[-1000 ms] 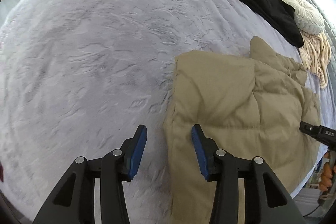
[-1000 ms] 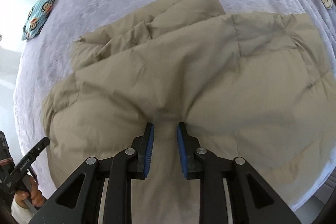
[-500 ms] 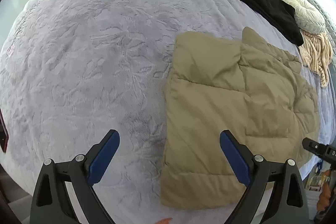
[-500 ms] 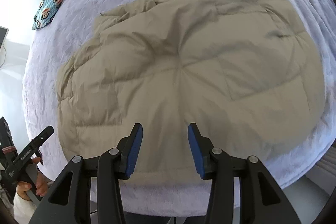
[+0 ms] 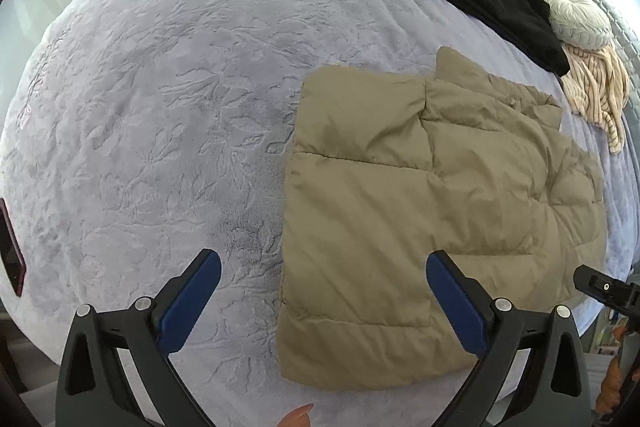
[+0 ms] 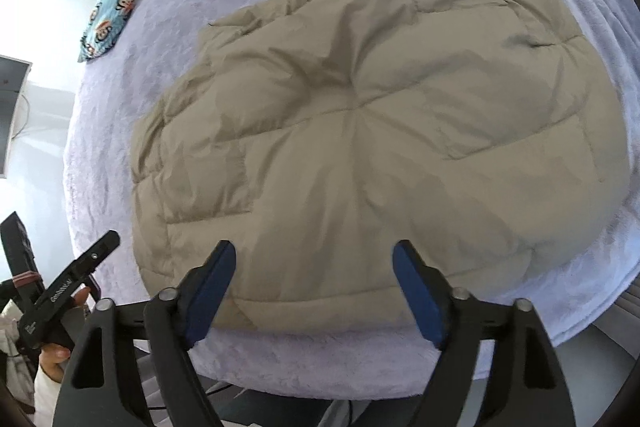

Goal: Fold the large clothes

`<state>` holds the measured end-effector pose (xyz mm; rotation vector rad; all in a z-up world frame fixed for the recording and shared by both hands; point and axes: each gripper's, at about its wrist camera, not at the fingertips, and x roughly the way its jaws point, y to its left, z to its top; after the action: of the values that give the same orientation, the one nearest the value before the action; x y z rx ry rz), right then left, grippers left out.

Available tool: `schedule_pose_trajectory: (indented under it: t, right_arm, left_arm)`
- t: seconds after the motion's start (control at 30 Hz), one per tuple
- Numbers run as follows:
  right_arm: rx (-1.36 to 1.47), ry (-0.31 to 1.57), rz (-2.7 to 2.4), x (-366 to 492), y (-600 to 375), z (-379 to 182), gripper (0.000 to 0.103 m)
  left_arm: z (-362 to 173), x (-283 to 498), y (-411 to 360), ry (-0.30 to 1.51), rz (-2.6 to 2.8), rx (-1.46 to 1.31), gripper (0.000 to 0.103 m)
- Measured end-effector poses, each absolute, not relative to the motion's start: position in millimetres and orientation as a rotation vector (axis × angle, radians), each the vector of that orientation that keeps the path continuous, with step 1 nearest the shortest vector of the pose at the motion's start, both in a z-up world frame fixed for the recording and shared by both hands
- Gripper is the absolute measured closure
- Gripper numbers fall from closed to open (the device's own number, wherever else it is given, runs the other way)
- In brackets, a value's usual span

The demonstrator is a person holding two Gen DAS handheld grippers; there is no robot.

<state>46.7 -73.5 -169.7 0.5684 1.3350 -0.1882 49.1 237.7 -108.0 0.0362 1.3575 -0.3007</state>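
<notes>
Hovering over the bed, both grippers empty: left gripper (image 5: pixel 323 289) jaws opening wide, right gripper (image 6: pixel 314 285) jaws opening, nothing between either pair. Tan puffer jacket (image 6: pixel 360 115) lies folded flat on the lavender blanket (image 5: pixel 160 107), center-right of left view, near the bed's lower edge within easy reach. Black garment (image 5: pixel 492 7) and striped garment (image 5: pixel 596 87) wait upper right, likely next.

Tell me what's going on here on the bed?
A person with a gripper in each hand is folding a tan puffer jacket on a lavender blanket. The left gripper and right gripper are both opening above it, nothing between their jaws. The jacket lies folded; black clothes wait beyond.
</notes>
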Motion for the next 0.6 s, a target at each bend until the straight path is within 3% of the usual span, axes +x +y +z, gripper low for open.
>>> schedule_pose_trajectory:
  t: [0.07,0.27,0.6]
  right_arm:
    - [0.565,1.319,-0.176,47.7,-70.0,-169.6,0.015]
    - [0.551,1.267,-0.148,49.4,-61.5,-166.8,0.014]
    - [0.607,1.346,-0.149,50.7,-63.6,-183.9,0.014]
  left_arm:
    - [-109.8,50.4,235.5,1.363,-0.304,0.051,0.0]
    - [-116.5,53.9,227.3,1.369,-0.315,0.108,0.0]
    - [-142.4,67.6,236.4,1.421,-0.317,0.101,0.0]
